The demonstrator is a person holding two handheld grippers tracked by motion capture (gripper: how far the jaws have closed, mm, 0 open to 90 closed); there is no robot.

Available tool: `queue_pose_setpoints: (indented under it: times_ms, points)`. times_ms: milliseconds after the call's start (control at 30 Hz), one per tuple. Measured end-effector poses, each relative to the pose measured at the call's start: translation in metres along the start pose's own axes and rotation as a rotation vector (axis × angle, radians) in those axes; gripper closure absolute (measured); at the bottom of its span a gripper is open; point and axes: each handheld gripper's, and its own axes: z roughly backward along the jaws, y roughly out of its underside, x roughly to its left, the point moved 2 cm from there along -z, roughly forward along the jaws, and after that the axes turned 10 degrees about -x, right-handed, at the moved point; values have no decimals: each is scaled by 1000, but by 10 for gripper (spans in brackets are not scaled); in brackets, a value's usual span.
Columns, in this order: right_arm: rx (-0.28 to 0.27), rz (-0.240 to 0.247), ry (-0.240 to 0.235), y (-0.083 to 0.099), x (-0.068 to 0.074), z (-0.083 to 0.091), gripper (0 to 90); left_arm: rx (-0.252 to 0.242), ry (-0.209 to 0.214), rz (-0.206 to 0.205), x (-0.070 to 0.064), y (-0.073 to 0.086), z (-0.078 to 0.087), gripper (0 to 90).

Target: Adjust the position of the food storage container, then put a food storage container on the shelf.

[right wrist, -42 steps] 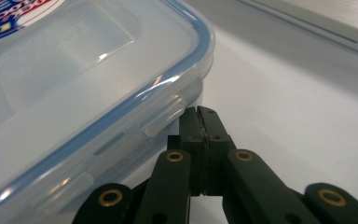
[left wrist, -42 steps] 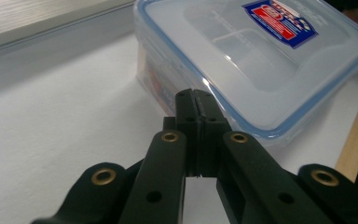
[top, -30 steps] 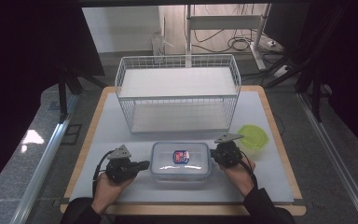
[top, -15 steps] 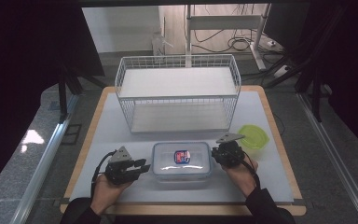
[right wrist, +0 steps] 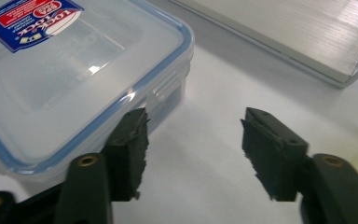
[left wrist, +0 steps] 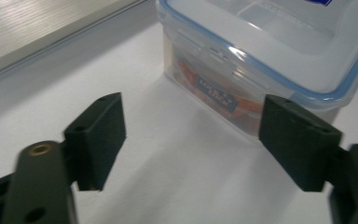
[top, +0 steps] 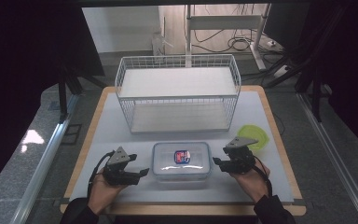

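Note:
A clear plastic container (top: 182, 159) with a blue-sealed lid and a red and blue label lies on the white mat near the front edge. My left gripper (top: 142, 173) is just to its left, open, jaws pointing at the box side. In the left gripper view the container (left wrist: 279, 56) sits just beyond my gripper (left wrist: 193, 140). My right gripper (top: 216, 162) is at the container's right side, open. In the right gripper view the left jaw is close against the container (right wrist: 74, 79), and the gripper (right wrist: 193, 144) holds nothing.
A white wire basket shelf (top: 178, 95) stands at the back middle of the table. A lime-green bowl (top: 254, 135) sits just behind my right gripper. A wooden table border (top: 279, 140) frames the white mat.
Both grippers have edged slightly inward toward the container's sides. The container has not moved.

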Motion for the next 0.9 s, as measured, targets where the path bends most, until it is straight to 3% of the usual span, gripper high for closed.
queue_pose_setpoints:
  times_ms: [200, 367, 633, 733, 900]
  points:
    - [22, -11, -20, 6, 2, 6, 309, -7, 13, 16, 2, 1, 1, 159]
    - [5, -21, -32, 11, 2, 9, 239, -14, 20, 38, 4, 1, 0, 99]
    - [-22, -32, -42, 10, 3, 8, 128, -44, 33, -8, 6, 2, 0, 14]
    - [-25, -34, -39, 9, 4, 7, 92, -55, 43, 27, 8, 1, 1, 10]
    - [-33, -39, -45, 7, 4, 7, 60, -47, 60, 37, 7, -3, 3, 12]
